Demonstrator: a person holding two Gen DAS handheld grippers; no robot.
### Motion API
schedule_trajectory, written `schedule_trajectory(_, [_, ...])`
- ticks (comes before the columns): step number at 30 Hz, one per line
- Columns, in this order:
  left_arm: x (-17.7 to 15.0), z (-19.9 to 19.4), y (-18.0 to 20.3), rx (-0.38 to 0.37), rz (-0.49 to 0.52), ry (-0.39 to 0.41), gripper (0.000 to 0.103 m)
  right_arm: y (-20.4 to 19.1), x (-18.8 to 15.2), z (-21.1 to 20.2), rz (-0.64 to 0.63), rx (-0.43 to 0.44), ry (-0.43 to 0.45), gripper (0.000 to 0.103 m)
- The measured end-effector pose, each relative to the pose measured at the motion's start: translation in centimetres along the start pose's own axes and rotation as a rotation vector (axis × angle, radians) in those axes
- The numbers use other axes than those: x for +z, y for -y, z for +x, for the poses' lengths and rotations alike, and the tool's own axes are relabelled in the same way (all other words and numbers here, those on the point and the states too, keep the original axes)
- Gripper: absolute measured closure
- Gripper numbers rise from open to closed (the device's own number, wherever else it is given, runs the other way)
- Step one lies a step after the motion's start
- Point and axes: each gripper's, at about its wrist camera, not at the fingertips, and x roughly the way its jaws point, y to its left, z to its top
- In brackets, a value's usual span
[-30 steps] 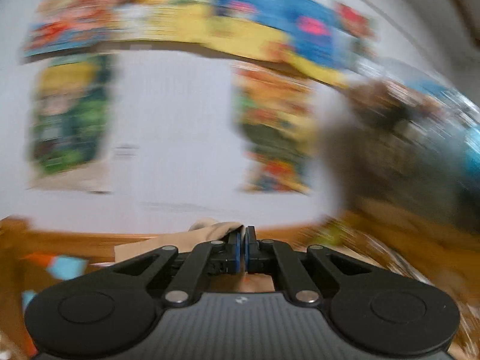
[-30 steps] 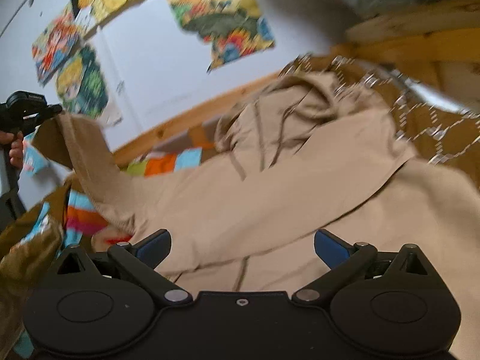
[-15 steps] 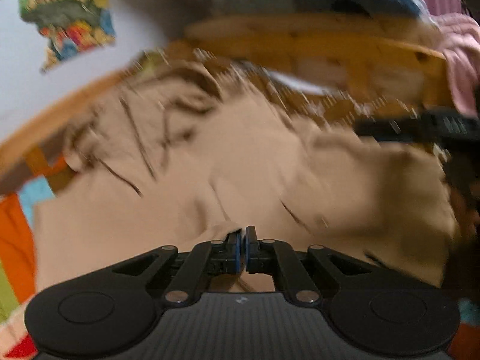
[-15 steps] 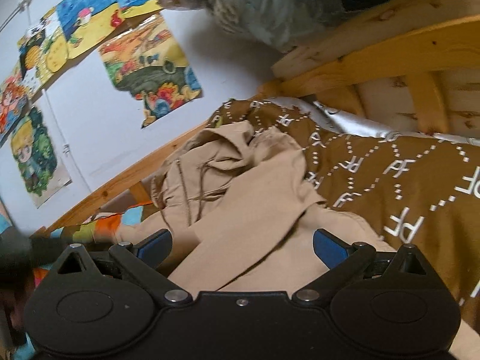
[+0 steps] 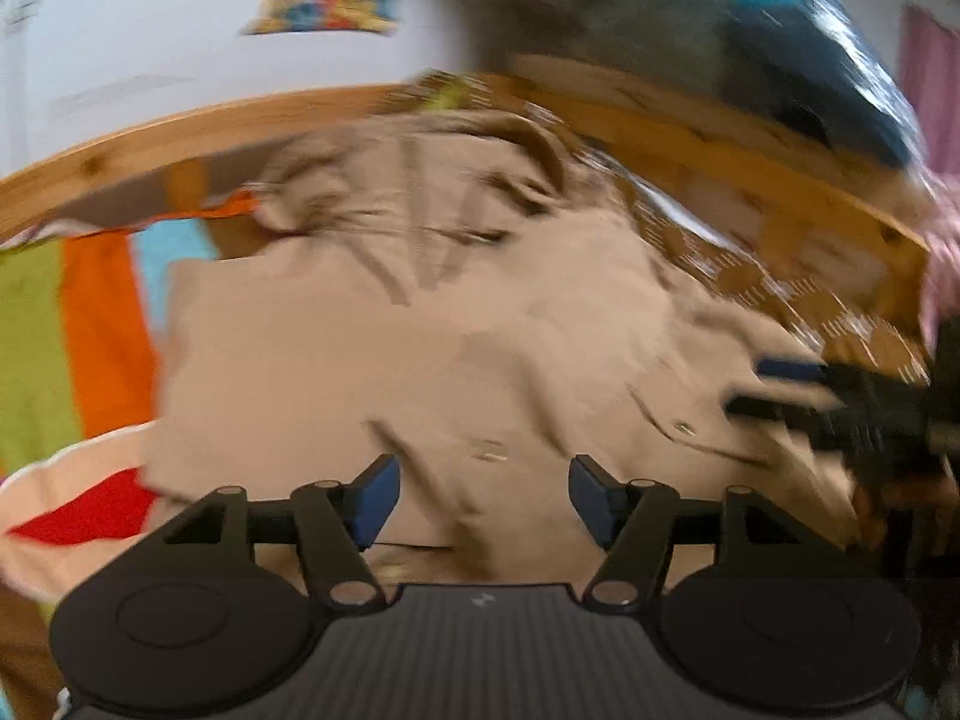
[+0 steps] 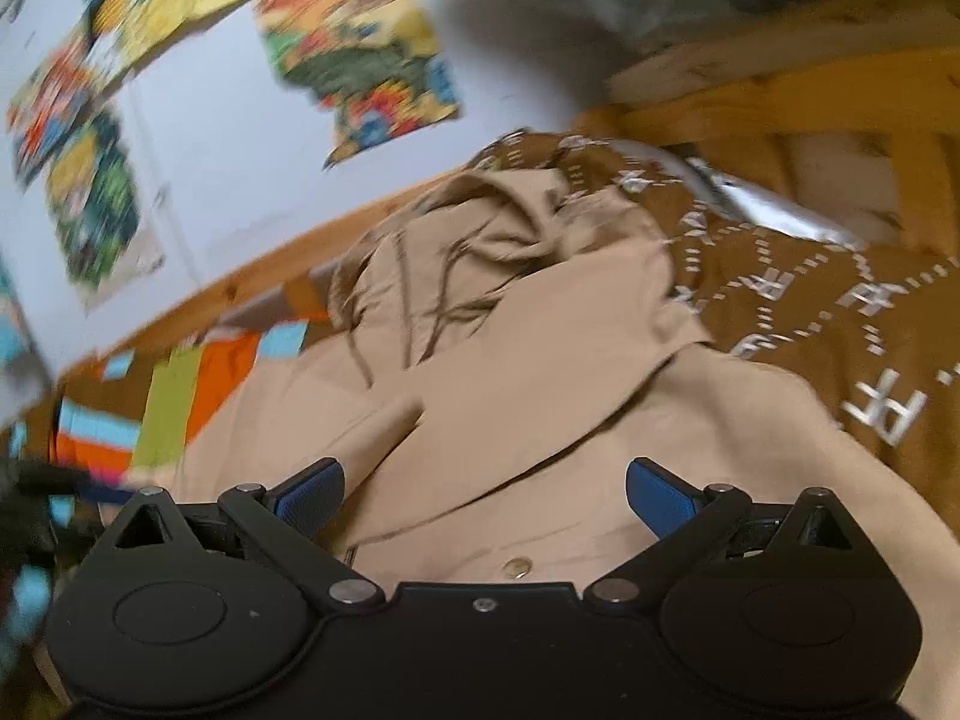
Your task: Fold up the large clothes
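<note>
The support is a bed with a wooden frame (image 6: 780,90); its side rail (image 5: 180,138) runs along the wall edge. A brown cover with white lettering (image 6: 840,312) lies on the bed toward the headboard end. A multicoloured striped blanket (image 5: 90,330) in green, orange and light blue lies along the wall-side rail. A beige hooded garment (image 6: 540,396) lies spread flat across both covers, hood toward the corner where rail and headboard meet.

Right hand-held gripper (image 6: 483,495) gapes (blue pads apart) over the beige hoodie (image 6: 540,396).
</note>
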Motion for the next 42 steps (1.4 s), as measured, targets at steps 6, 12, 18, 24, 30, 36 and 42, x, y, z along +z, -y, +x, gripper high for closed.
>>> schedule_trajectory(6, [0.7, 0.5, -7.0, 0.307, -0.182, 0.008, 0.018, -5.8, -1.6, 1.1, -0.294, 0.04, -0.036, 0.004])
schedule_trajectory(12, [2.5, 3.7, -13.6, 0.376, -0.365, 0.038, 0.019, -14.6, -4.6, 3.7, -0.676, 0.189, -0.122, 0.011])
schedule_trajectory(18, [3.4, 6.4, -15.1, 0.369, -0.407, 0.036, 0.019, -18.1, -6.7, 6.5, -0.927, 0.12, -0.162, 0.074])
schedule_trajectory(24, [2.2, 8.0, -15.1, 0.416, -0.414, -0.034, 0.02, -12.3, -2.8, 2.1, -0.57, -0.045, 0.011, 0.088])
schedule_trajectory(30, [2.4, 6.4, -15.0, 0.37, -0.415, 0.011, 0.017, -5.1, -1.5, -0.3, -0.157, -0.233, -0.079, 0.076])
schedule_trajectory(36, [3.3, 6.8, -15.4, 0.414, -0.402, -0.014, 0.017, -1.6, -0.3, 1.1, 0.008, -0.189, -0.08, 0.037])
schedule_trajectory(42, [3.1, 8.6, -15.8, 0.475, -0.396, -0.066, 0.02, 2.0, -0.6, 5.3, 0.123, -0.149, -0.146, 0.052])
